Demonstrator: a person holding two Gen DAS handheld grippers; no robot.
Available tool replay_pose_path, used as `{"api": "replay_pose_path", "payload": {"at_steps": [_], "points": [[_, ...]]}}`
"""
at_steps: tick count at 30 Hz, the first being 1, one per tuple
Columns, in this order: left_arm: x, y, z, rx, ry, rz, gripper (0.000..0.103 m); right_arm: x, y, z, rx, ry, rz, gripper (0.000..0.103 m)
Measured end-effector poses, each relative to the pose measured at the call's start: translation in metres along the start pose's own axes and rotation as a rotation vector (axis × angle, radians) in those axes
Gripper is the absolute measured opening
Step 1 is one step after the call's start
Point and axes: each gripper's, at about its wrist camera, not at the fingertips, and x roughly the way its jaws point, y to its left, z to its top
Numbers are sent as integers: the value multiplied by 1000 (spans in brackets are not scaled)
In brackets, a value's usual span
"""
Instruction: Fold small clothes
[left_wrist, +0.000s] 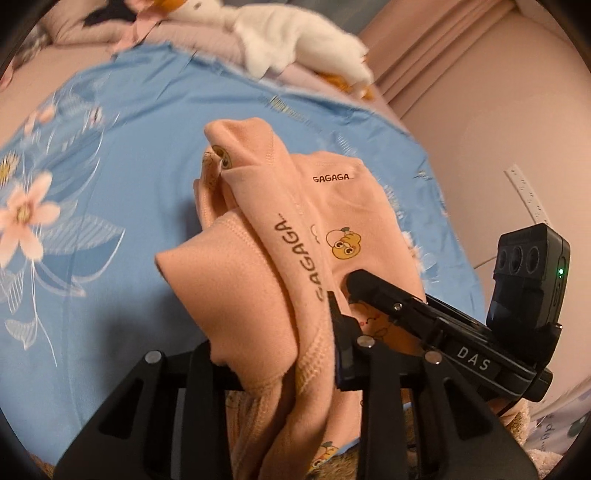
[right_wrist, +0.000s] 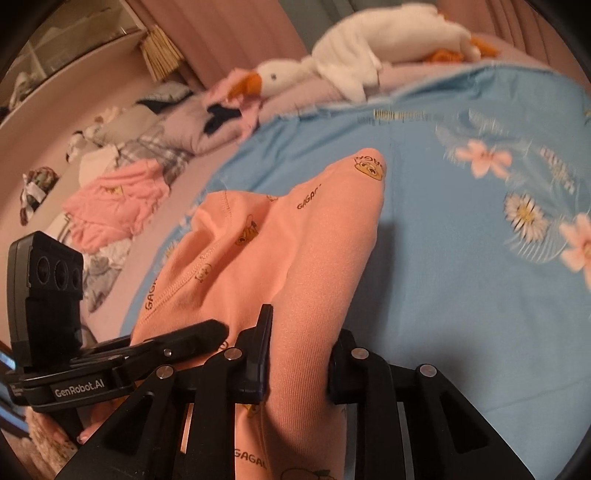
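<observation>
A small peach garment (left_wrist: 295, 229) printed with "GAGAGA" and cartoon ducks hangs bunched above the blue floral sheet (left_wrist: 110, 184). My left gripper (left_wrist: 277, 354) is shut on a thick fold of it; the cloth covers its left finger. In the right wrist view the same garment (right_wrist: 280, 229) rises in a ridge out of my right gripper (right_wrist: 301, 354), whose jaws are shut on a fold. Both grippers hold the lower edge close together. The right gripper (left_wrist: 356, 284) shows in the left wrist view, and the left gripper (right_wrist: 212, 330) in the right wrist view.
A white goose plush (right_wrist: 354, 55) lies along the far edge of the bed. A pile of clothes with a pink top (right_wrist: 114, 199) sits at the left. Pink curtains (left_wrist: 443, 55) and a wall (left_wrist: 498, 147) bound the right side. A person's fingers (right_wrist: 88, 432) show below the left gripper.
</observation>
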Motion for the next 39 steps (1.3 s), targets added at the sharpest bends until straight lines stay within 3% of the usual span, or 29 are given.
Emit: {"api": "replay_pose_path", "payload": {"at_steps": [11, 20, 31, 34, 37, 39], "points": [[23, -35, 23, 73, -37, -14, 30, -18, -20, 26, -21, -78, -79, 25], [64, -27, 43, 59, -6, 30, 30, 5, -45, 43, -7, -44, -122, 25], [100, -8, 44, 41, 71, 112, 31, 41, -62, 43, 13, 49, -191, 25], [100, -9, 40, 57, 83, 155, 36, 41, -66, 41, 23, 66, -235, 26], [95, -11, 38, 75, 77, 195, 42, 34, -69, 40, 38, 70, -271, 35], [86, -13, 37, 88, 60, 216, 57, 23, -68, 40, 29, 39, -319, 46]]}}
